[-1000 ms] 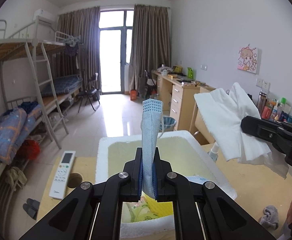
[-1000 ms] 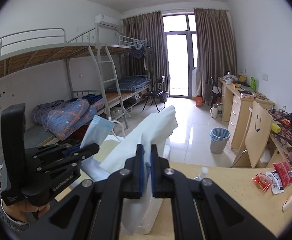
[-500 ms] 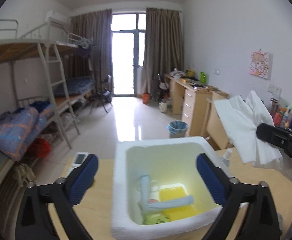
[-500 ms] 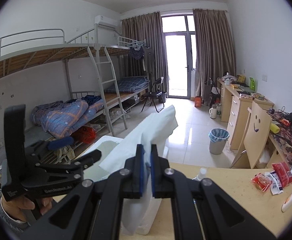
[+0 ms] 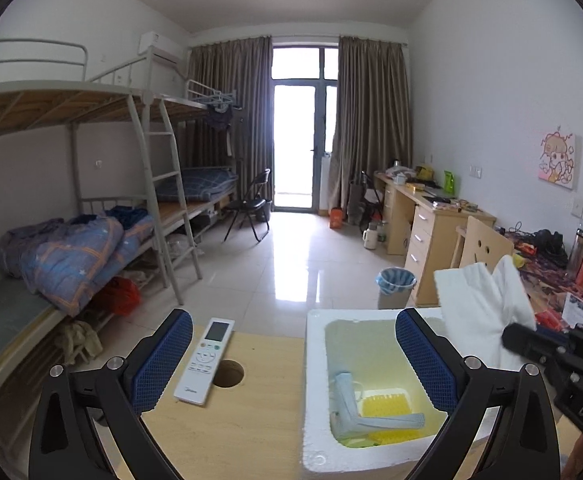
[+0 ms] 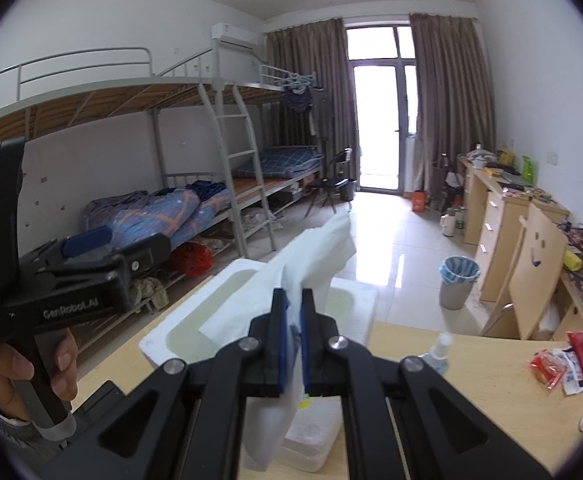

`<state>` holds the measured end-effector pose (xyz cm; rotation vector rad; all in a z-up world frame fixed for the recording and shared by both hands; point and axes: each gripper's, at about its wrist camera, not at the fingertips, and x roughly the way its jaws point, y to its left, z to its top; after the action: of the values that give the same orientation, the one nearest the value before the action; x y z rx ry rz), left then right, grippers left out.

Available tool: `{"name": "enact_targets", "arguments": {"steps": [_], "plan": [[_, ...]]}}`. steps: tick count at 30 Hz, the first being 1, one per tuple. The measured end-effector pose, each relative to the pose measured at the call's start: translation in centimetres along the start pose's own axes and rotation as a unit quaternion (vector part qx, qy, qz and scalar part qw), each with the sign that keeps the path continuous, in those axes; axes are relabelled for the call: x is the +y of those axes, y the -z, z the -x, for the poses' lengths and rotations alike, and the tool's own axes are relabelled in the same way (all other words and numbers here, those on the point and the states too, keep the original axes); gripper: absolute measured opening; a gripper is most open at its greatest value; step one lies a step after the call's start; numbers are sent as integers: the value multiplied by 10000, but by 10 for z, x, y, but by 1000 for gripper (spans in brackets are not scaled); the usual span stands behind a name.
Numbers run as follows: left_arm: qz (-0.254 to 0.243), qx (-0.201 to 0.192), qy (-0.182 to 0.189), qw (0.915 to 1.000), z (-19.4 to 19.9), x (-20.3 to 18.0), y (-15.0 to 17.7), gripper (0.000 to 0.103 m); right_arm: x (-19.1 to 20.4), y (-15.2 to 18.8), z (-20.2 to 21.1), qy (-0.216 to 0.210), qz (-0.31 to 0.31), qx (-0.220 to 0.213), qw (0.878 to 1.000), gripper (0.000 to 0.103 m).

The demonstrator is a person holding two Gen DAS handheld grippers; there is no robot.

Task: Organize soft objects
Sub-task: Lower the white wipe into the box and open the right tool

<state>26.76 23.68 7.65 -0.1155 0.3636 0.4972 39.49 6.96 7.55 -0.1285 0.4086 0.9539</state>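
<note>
My left gripper (image 5: 291, 340) stands wide open with nothing between its blue pads, above the wooden table (image 5: 251, 420) at the left rim of a white foam box (image 5: 315, 380). A light blue face mask (image 5: 371, 420) lies bent inside the box, on top of a yellow item (image 5: 383, 406). My right gripper (image 6: 294, 304) is shut on a white cloth (image 6: 311, 260), which it holds up over the box (image 6: 235, 276). In the left wrist view the cloth (image 5: 479, 320) hangs over the box's right rim. A hand holds the left gripper (image 6: 91, 272) at the left of the right wrist view.
A white remote (image 5: 205, 360) lies on the table beside a round cable hole (image 5: 229, 374), left of the box. A small spray bottle (image 6: 439, 350) and snack packets (image 6: 563, 364) sit on the table to the right. Beyond the table edge are floor, bunk beds and desks.
The left gripper opened and let go of the face mask, which fell into the foam box; the gripper then shifted left and rose a little. The right gripper kept still with the cloth.
</note>
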Motion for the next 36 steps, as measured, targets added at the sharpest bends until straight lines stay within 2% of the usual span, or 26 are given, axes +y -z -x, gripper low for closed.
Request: {"name": "enact_targets", "arguments": {"steps": [3, 8, 29, 30, 32, 34, 36], "plan": [[38, -24, -48, 10000, 1, 3, 0, 102, 5, 0, 0, -115, 102, -56, 9999, 8], [45, -101, -367, 9993, 2, 6, 0, 102, 8, 2, 0, -292, 193, -125, 9993, 8], [100, -111, -332, 9993, 9, 5, -1, 102, 10, 2, -14, -371, 196, 115, 9991, 8], [107, -102, -310, 9994, 8, 5, -1, 102, 11, 3, -15, -357, 219, 137, 9990, 11], [112, -79, -242, 9996, 8, 5, -1, 102, 9, 4, -17, -297, 237, 175, 9991, 27], [80, -81, -245, 9996, 8, 2, -1, 102, 9, 4, -18, -282, 187, 166, 9993, 65], [58, -94, -245, 9996, 8, 2, -1, 102, 8, 5, -15, -307, 122, 78, 9994, 70]]}}
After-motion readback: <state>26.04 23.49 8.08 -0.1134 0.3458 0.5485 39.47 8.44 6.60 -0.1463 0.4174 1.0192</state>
